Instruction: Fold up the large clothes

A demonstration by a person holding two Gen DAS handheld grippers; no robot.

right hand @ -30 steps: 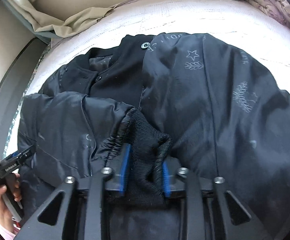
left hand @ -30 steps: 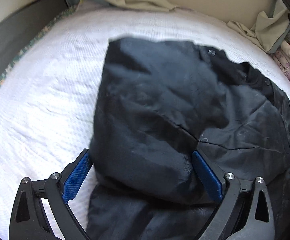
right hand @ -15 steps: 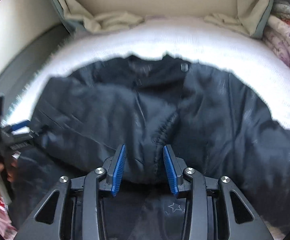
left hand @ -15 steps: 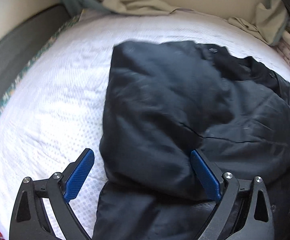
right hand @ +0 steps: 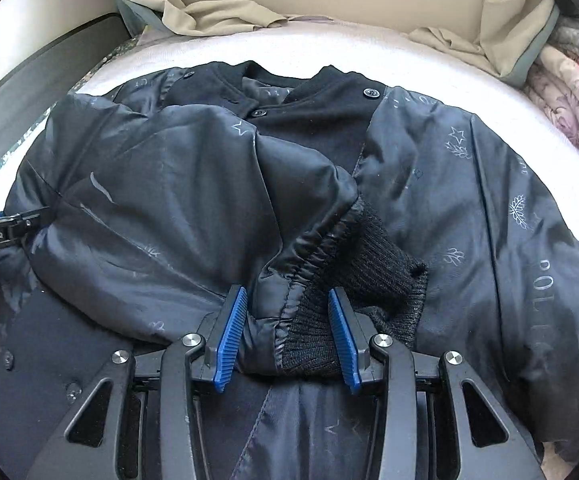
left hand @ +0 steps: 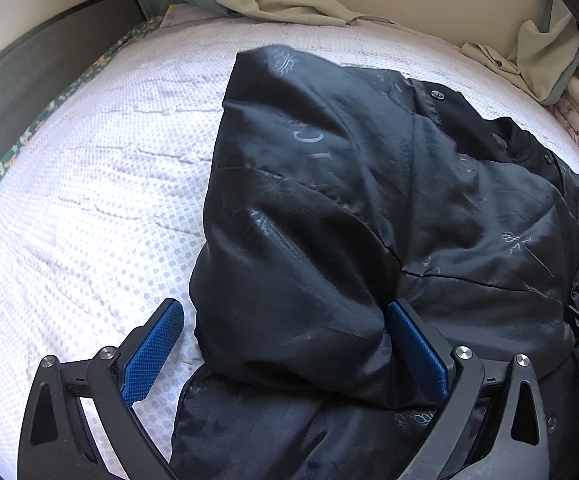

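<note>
**Both tongs spread, sleeve folded across jacket front**

Your left gripper [left hand: 285, 344] is released: jaws wide apart, straddling a puffy fold of the black jacket [left hand: 369, 200]. Its right pad [left hand: 417, 344] touches the fabric; its left pad [left hand: 153, 348] sits apart from the cloth, over the white bedcover [left hand: 89, 180]. Nothing is pinched.

Your right gripper [right hand: 287, 332] is also released. The sleeve end with its ribbed knit cuff [right hand: 373, 264] lies between the pads, loose, with gaps on both sides. The cuff angles off ahead and to the right of the tongs.

The jacket [right hand: 469, 200] lies front-up on the bed, ahead of both tongs, collar [right hand: 317, 92] at the far end. The sleeve crosses the chest from the left side toward centre. From the right wrist view, the left gripper [right hand: 13, 222] is at the far left edge, at the jacket's side.

Beyond the collar: a beige crumpled cloth [right hand: 217, 12] against the headboard. Far right: a floral quilt [right hand: 569, 96].
</note>
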